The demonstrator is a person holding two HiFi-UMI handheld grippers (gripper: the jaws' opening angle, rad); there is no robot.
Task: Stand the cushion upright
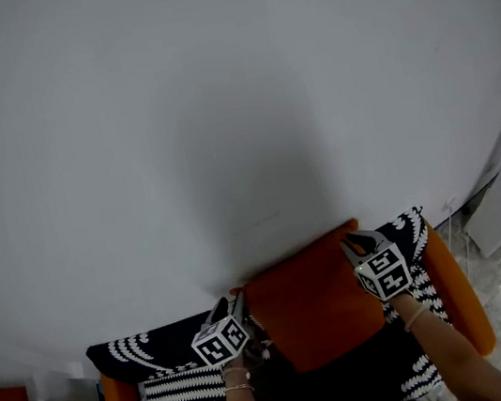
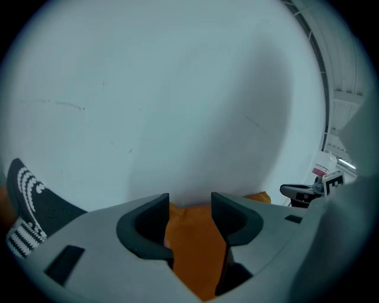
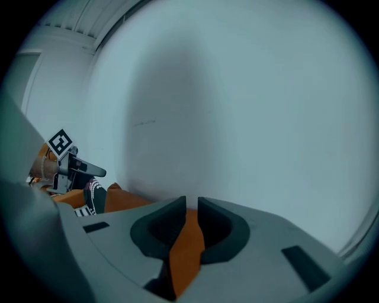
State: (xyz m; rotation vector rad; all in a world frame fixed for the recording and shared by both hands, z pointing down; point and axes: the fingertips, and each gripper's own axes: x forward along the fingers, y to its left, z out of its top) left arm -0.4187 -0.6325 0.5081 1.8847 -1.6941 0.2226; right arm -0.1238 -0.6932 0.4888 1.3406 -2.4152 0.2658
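Now we judge the raising nearly done: the orange cushion leans near-upright against the far wall. Our left gripper clamps a thick fold at its left corner and our right gripper pinches a thin edge, both forearms reaching forward and angled slightly down. Next comes settling its base, then letting go.

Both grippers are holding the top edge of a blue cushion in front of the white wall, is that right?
No: the cushion is orange, not blue, as the head view shows. The left gripper and right gripper do hold its top edge in front of the white wall.
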